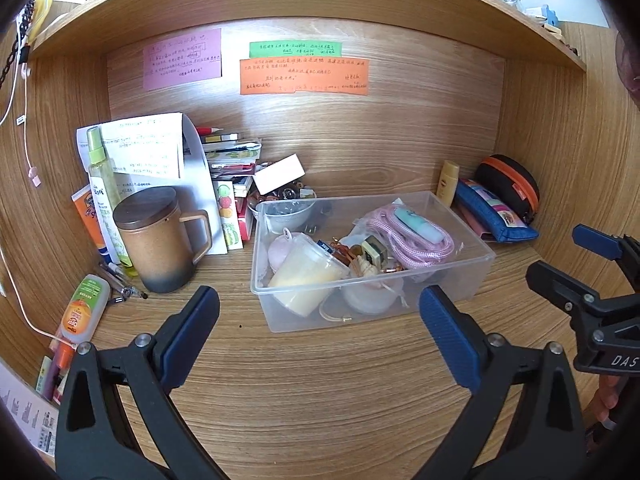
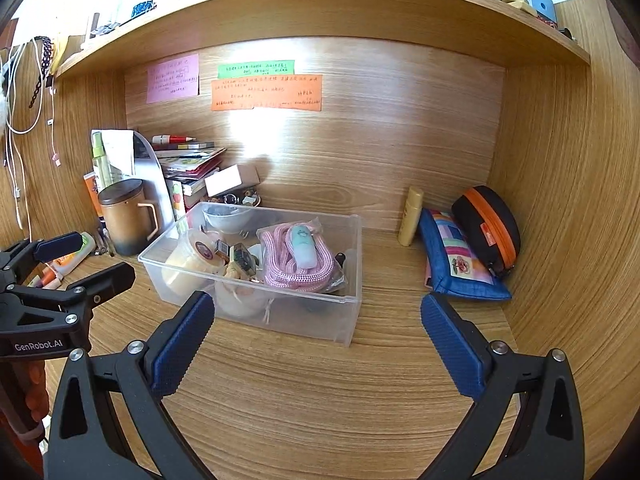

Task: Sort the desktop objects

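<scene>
Home study desk in a wooden alcove, handwritten sticky notes (image 1: 256, 62) on the back panel at 12 o'clock, stacked books (image 1: 232, 160) and lidded mug (image 1: 160, 236) at 10 o'clock, pencil case (image 2: 460, 264) at 3 o'clock, cluttered shelf (image 2: 320, 4) overhead

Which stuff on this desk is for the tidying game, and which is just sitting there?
For the tidying: clear plastic box, pink coiled rope inside it, open left gripper.
Just sitting there: brown lidded mug, blue patchwork pouch, orange paper note.
</scene>
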A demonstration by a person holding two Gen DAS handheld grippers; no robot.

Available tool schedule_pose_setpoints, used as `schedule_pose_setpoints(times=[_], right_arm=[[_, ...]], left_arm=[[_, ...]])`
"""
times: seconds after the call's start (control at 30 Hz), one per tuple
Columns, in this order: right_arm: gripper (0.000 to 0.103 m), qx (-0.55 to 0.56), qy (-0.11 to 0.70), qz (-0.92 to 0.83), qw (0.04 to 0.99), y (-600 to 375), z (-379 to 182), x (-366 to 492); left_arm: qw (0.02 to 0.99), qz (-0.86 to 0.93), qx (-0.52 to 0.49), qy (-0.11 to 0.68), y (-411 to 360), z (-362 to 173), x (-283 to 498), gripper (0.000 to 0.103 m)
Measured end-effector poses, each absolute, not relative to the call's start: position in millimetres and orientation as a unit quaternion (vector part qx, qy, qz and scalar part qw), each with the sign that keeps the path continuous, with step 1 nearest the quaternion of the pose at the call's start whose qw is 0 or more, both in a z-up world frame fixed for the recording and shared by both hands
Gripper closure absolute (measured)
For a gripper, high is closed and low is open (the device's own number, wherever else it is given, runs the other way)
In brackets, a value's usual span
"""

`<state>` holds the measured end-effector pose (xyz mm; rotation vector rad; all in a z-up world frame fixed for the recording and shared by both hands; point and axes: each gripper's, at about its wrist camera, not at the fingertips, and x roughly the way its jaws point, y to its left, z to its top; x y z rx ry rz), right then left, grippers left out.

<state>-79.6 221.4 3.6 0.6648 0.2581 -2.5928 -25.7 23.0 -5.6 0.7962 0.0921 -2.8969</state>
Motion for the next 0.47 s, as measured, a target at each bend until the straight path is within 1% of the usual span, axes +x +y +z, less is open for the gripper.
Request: schedule_pose_setpoints(times=[0.47], right_arm=[[0.0,0.247,0.097,-0.938,0.224,215.7,-1.0,-89.0]], left_arm=[[0.051,-0.965,0.257,0.034,28.2,-5.0,-29.3,0.002]])
